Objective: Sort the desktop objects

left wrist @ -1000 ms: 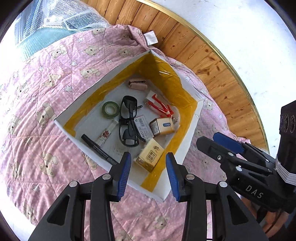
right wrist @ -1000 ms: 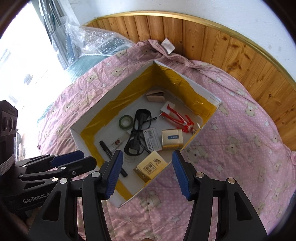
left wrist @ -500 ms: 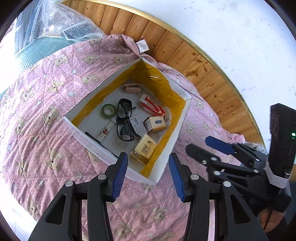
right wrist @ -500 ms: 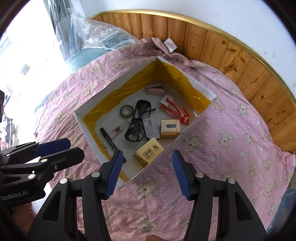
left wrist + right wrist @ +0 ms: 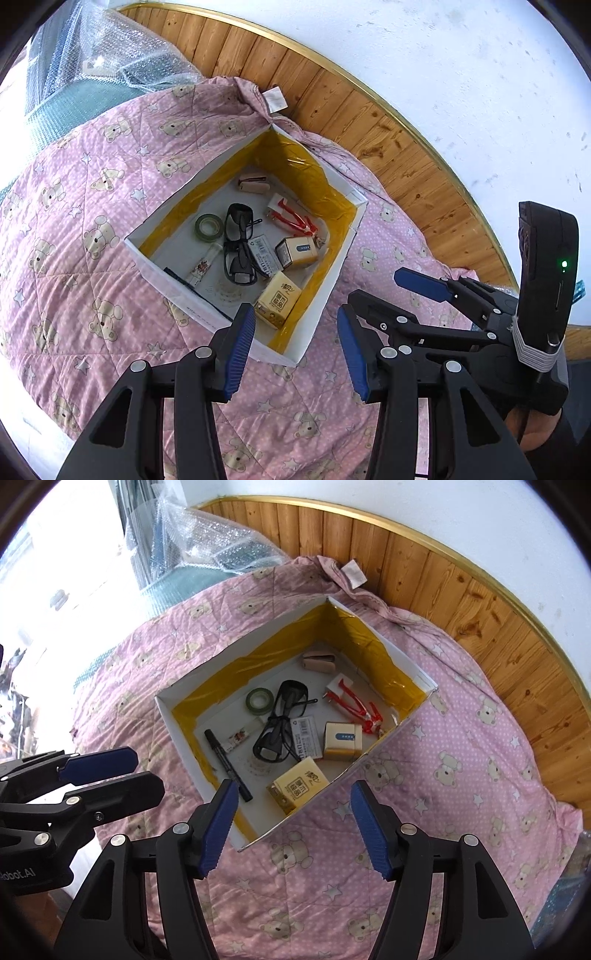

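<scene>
A white box (image 5: 325,291) (image 5: 388,738) lined with yellow tape sits on a pink bear quilt. It holds black glasses (image 5: 238,243) (image 5: 282,716), a green tape roll (image 5: 209,228) (image 5: 259,700), a black marker (image 5: 227,764), a yellow tissue pack (image 5: 277,304) (image 5: 298,784), a gold box (image 5: 297,252) (image 5: 342,741), red items (image 5: 293,221) (image 5: 356,705) and a beige case (image 5: 253,183) (image 5: 319,661). My left gripper (image 5: 295,345) and right gripper (image 5: 291,829) both hover open and empty above the box's near edge.
The pink quilt (image 5: 74,258) (image 5: 461,775) covers the surface around the box. Wooden panelling (image 5: 369,125) and a white wall rise behind. Bubble wrap (image 5: 110,62) (image 5: 207,542) lies at the far left. The right gripper (image 5: 424,295) appears in the left wrist view.
Both grippers have pulled back and up from the box, which now looks smaller and farther. Nothing in the box has moved.
</scene>
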Tool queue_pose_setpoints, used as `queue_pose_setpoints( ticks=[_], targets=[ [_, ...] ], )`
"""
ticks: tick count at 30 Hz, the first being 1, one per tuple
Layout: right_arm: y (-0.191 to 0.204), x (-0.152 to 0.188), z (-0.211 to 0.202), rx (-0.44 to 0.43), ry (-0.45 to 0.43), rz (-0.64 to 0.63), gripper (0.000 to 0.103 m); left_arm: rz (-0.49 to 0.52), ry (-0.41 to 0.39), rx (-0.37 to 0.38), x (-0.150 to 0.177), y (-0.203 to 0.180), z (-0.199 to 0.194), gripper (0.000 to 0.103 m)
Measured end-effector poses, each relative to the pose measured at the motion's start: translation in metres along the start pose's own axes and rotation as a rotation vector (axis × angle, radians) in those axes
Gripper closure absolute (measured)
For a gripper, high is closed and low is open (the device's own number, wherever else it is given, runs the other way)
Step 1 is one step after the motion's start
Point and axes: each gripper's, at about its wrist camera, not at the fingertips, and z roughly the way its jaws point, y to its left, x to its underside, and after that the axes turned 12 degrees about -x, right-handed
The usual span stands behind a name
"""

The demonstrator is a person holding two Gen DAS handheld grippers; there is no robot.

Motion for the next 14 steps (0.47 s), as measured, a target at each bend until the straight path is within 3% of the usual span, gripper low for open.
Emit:
queue_pose_setpoints(
  ticks=[14],
  targets=[
    [-0.021,-0.005,0.002,0.021,0.024,-0.011,0.037,0.032,0.048,-0.009,-0.011,-0.022,0.011,0.055]
  ],
)
